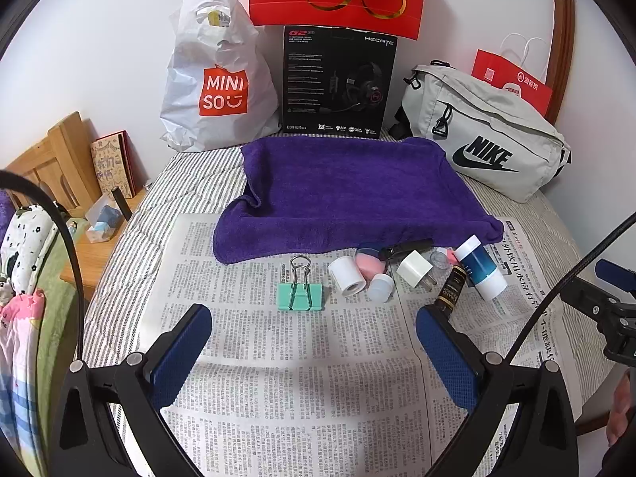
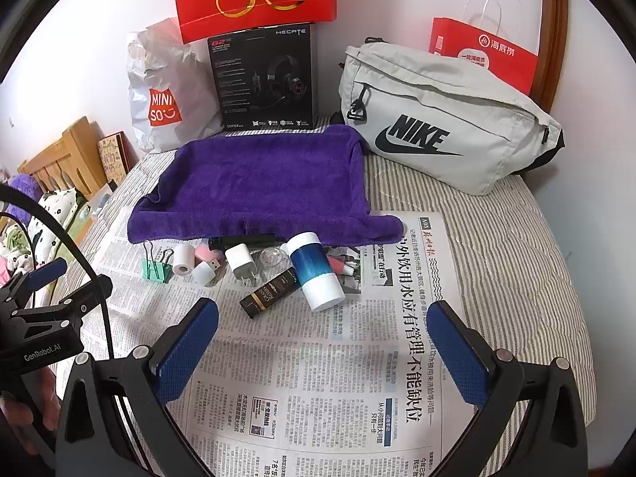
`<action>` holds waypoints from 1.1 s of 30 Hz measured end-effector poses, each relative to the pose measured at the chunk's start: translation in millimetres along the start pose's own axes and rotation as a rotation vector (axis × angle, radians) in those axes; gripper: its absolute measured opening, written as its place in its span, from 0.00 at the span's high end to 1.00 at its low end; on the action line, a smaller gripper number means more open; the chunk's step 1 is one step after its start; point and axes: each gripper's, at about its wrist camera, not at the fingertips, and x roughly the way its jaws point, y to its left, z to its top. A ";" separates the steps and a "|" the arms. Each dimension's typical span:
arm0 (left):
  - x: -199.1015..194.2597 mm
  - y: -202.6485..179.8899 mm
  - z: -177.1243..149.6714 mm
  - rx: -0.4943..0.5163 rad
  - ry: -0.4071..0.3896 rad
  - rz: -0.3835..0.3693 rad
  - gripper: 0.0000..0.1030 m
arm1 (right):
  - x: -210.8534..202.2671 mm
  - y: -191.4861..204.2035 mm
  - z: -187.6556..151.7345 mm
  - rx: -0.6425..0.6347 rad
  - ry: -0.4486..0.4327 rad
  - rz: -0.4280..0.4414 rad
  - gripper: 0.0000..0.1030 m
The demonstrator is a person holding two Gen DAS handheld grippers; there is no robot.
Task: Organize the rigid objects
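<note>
Both the left gripper (image 1: 314, 332) and right gripper (image 2: 324, 328) are hovering spread and empty — the clip (image 1: 301, 290), lying near the towel's (image 1: 346, 190) front edge, is probably light, stiff steel, best pinched across its green body.

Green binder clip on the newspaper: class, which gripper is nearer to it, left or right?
Left. The left gripper hangs open straight before the green binder clip; the right gripper, also open, sits farther off, facing the blue-and-white bottle.

left wrist: low, faces towel (image 1: 349, 194) | right wrist: same, further right
</note>
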 end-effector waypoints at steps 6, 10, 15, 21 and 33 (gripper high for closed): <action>-2.0 0.3 0.7 0.001 -0.004 0.000 0.00 | -1.6 -1.0 0.0 0.003 -0.005 0.000 0.00; -1.7 -0.1 0.9 0.001 -0.001 -0.001 0.00 | -2.0 -0.6 -0.6 -0.004 -0.004 -0.003 0.00; -0.3 0.8 0.6 0.002 -0.001 0.000 0.00 | -1.9 -1.2 -1.1 -0.002 -0.005 -0.004 0.00; 13.4 7.1 -0.2 -0.003 0.011 0.002 0.00 | 5.9 -3.7 0.1 -0.004 0.006 -0.013 0.00; 76.4 18.9 -3.6 -0.015 0.080 0.020 0.00 | 38.9 -14.7 -2.0 -0.009 0.044 -0.004 0.00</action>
